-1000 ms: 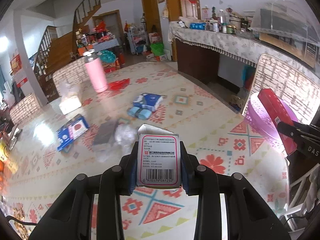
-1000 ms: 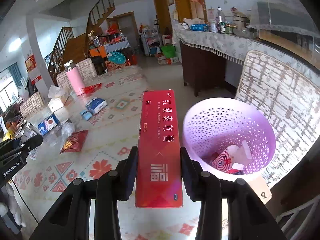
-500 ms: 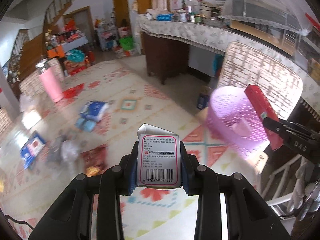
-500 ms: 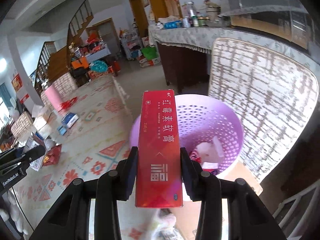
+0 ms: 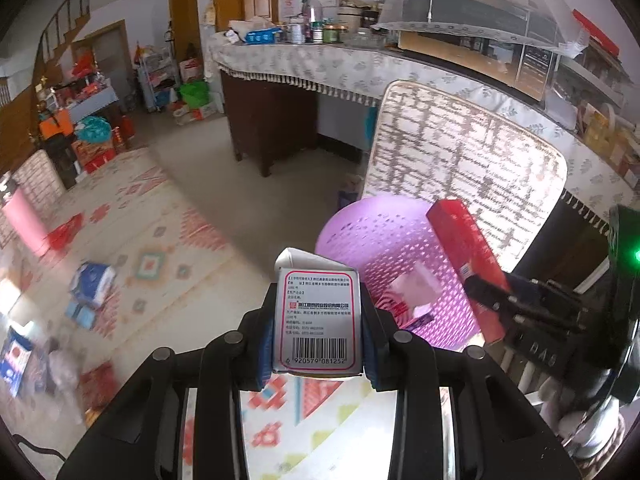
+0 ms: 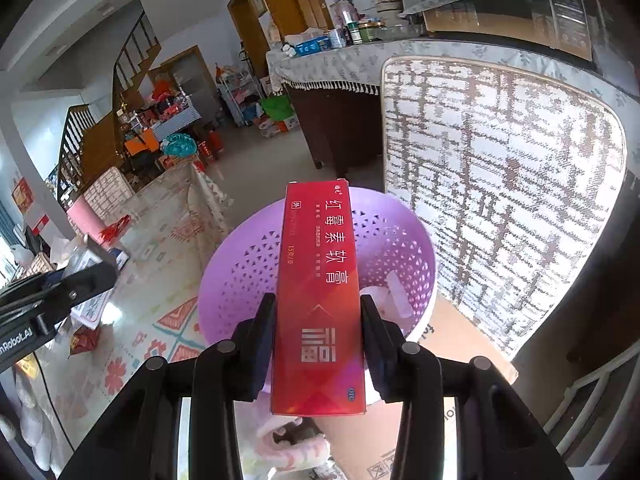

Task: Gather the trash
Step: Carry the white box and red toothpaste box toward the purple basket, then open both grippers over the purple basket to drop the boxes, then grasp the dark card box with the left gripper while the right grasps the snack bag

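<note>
Red ointment carton [image 6: 318, 300] clamped in my right gripper [image 6: 318, 344] hung over the purple basket [image 6: 240, 264]; my left gripper [image 5: 318, 344] pinched a white medicine box [image 5: 318, 320] beside it. Next, I judged: release both inside.
</note>
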A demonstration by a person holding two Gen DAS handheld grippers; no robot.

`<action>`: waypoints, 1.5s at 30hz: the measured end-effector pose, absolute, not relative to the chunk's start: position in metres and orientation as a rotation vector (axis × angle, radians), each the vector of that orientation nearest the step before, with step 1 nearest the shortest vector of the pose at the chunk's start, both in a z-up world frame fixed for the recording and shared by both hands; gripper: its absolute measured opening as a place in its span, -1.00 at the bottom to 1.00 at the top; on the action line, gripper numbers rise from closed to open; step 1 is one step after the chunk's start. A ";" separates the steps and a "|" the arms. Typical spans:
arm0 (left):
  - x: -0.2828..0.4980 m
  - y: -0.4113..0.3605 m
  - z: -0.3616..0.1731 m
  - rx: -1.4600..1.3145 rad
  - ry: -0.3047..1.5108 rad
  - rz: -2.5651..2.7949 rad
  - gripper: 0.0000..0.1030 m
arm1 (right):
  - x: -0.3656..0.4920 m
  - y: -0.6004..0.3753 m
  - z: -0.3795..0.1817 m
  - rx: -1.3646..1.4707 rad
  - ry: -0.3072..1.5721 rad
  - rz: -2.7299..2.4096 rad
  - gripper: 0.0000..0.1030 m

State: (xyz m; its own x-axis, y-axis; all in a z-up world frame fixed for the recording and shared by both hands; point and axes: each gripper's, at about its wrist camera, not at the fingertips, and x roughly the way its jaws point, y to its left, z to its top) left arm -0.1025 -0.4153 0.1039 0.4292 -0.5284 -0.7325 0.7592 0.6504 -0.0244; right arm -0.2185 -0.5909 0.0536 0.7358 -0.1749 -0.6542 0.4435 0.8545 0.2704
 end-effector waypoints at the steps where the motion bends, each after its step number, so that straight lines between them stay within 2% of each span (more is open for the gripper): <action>1: -0.101 -0.421 0.104 0.326 0.788 -0.832 -0.35 | -0.217 -0.595 0.054 0.434 0.662 -0.356 -0.15; 5: -0.093 -0.448 0.107 0.289 0.809 -0.903 -0.32 | -0.211 -0.606 0.055 0.444 0.662 -0.369 -0.13; 6: -0.091 -0.454 0.108 0.277 0.813 -0.928 -0.12 | -0.209 -0.610 0.055 0.451 0.660 -0.372 -0.13; 7: -0.090 -0.457 0.109 0.274 0.814 -0.934 0.25 | -0.208 -0.614 0.054 0.474 0.660 -0.375 -0.11; 9: -0.092 -0.457 0.110 0.264 0.800 -0.932 0.41 | -0.208 -0.619 0.054 0.502 0.658 -0.374 -0.05; 11: -0.096 -0.452 0.110 0.269 0.785 -0.928 0.41 | -0.209 -0.619 0.053 0.500 0.651 -0.377 0.05; 14: -0.102 -0.439 0.110 0.295 0.779 -0.900 0.51 | -0.212 -0.613 0.053 0.489 0.653 -0.365 0.08; 16: -0.105 -0.426 0.109 0.297 0.778 -0.887 0.53 | -0.211 -0.607 0.051 0.484 0.660 -0.350 0.09; 20: -0.109 -0.398 0.108 0.287 0.779 -0.870 0.53 | -0.208 -0.594 0.048 0.478 0.672 -0.322 0.35; 24: -0.106 -0.366 0.110 0.256 0.799 -0.831 0.53 | -0.203 -0.579 0.050 0.471 0.693 -0.297 0.43; 28: -0.107 -0.322 0.114 0.222 0.791 -0.780 0.53 | -0.205 -0.557 0.060 0.438 0.672 -0.297 0.81; 32: -0.103 -0.271 0.118 0.169 0.787 -0.709 0.53 | -0.214 -0.526 0.076 0.376 0.592 -0.259 0.93; 34: -0.099 -0.246 0.118 0.136 0.797 -0.699 0.53 | -0.215 -0.506 0.081 0.337 0.578 -0.223 0.94; 36: -0.097 -0.222 0.117 0.110 0.809 -0.689 0.53 | -0.205 -0.487 0.078 0.310 0.641 -0.190 0.94; 41: -0.096 -0.151 0.118 0.108 0.735 -0.547 0.53 | -0.185 -0.453 0.063 0.352 0.731 -0.105 0.73; 45: -0.080 -0.080 0.110 0.100 0.730 -0.384 0.54 | -0.171 -0.425 0.055 0.403 0.746 -0.034 0.72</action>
State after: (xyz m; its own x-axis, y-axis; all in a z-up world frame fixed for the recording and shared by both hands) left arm -0.0803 -0.0798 0.1099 0.6785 -0.3070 -0.6673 0.3763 0.9255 -0.0432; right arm -0.1710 -0.4245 0.0548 0.7378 0.1116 -0.6657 0.1713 0.9230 0.3445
